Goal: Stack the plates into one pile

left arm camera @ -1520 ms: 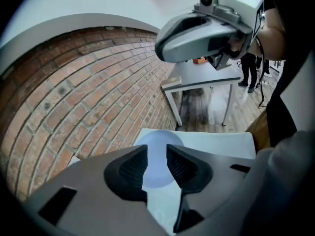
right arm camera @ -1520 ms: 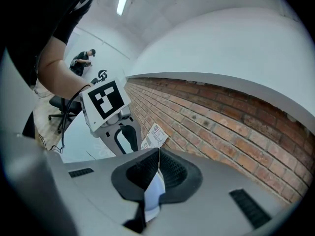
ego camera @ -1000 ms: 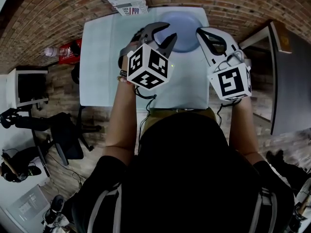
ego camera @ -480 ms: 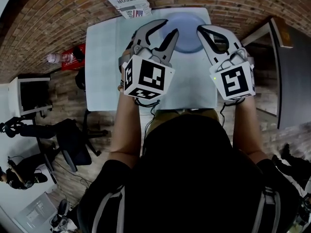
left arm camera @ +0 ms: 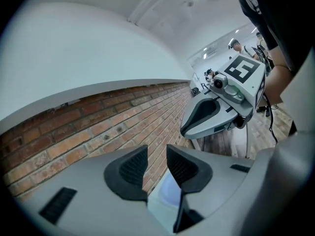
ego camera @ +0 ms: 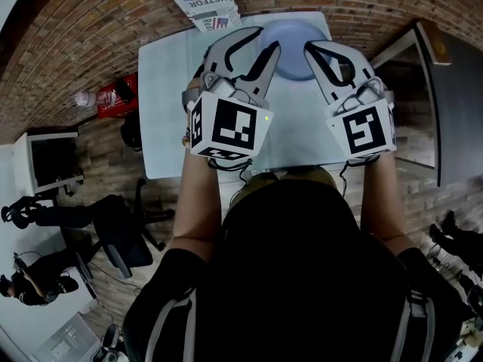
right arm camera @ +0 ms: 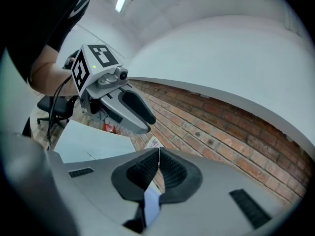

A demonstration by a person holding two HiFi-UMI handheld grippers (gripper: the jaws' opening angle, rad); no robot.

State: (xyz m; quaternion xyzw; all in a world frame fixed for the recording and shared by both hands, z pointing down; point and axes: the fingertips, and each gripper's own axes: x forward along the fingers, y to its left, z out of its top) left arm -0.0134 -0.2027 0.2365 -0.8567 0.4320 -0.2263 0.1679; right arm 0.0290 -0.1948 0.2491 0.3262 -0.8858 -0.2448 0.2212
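A pale blue plate (ego camera: 296, 45) lies at the far middle of the white table (ego camera: 166, 104); whether it is one plate or a pile I cannot tell. My left gripper (ego camera: 269, 38) hovers over its left edge, jaws open with nothing between them. In the left gripper view the plate (left arm camera: 170, 193) shows below the parted pads (left arm camera: 184, 167). My right gripper (ego camera: 311, 47) hangs by the plate's right edge with its jaws shut and empty. In the right gripper view the pads (right arm camera: 170, 171) meet at the tips, and a strip of the plate (right arm camera: 151, 205) shows beneath them.
A printed cardboard box (ego camera: 207, 2) sits at the table's far edge. On the brick floor to the left are a red pack with a bottle (ego camera: 106, 96), a monitor (ego camera: 45, 157) and an office chair (ego camera: 121, 225). A dark cabinet (ego camera: 453, 104) stands on the right.
Both grippers have risen and moved toward the table's far edge, the left one more. Their jaws look the same as before.
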